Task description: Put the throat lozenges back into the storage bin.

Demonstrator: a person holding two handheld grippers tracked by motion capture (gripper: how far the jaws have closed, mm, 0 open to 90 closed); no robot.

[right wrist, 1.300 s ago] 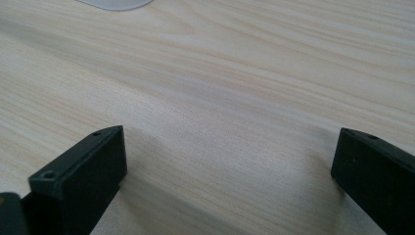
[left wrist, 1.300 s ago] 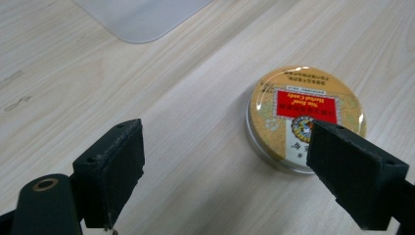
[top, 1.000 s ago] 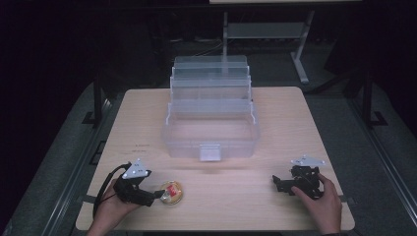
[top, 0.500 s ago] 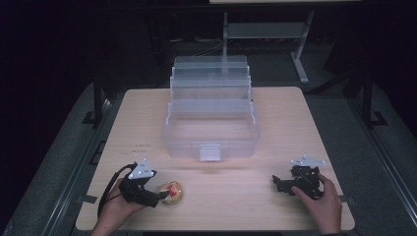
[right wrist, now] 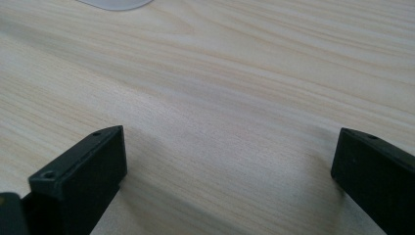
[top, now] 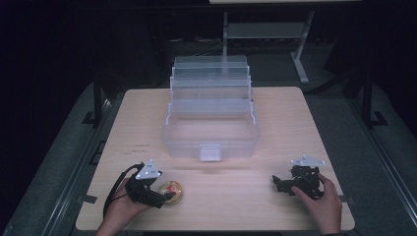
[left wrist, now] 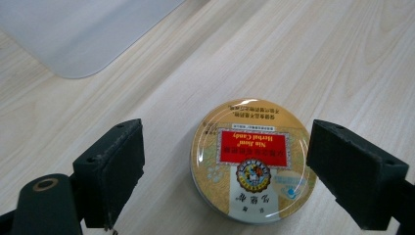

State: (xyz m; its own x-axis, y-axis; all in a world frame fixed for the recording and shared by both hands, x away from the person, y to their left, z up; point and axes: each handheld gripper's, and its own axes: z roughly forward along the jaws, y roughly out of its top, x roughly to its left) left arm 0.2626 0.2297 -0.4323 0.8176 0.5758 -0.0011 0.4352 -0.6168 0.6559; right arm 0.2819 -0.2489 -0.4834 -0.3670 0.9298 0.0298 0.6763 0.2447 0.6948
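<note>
A round gold tin (left wrist: 252,159) with a red label lies flat on the wooden table (top: 295,123) at the front left, also visible as the tin (top: 173,191) in the high view. My left gripper (top: 164,195) is open around it, one jaw on each side, with a gap left of the tin (left wrist: 225,171). The right jaw stands close to the tin's rim. My right gripper (top: 279,183) rests open at the front right, with only bare table between its jaws (right wrist: 227,161).
A clear plastic tiered box (top: 211,123) stands open in the middle of the table, its latch facing me. Its corner (left wrist: 83,29) shows at the top left of the left gripper view. A metal stand (top: 265,29) is beyond the table.
My left gripper has slid forward and right so that its jaws now flank the tin. The right gripper has stayed put.
</note>
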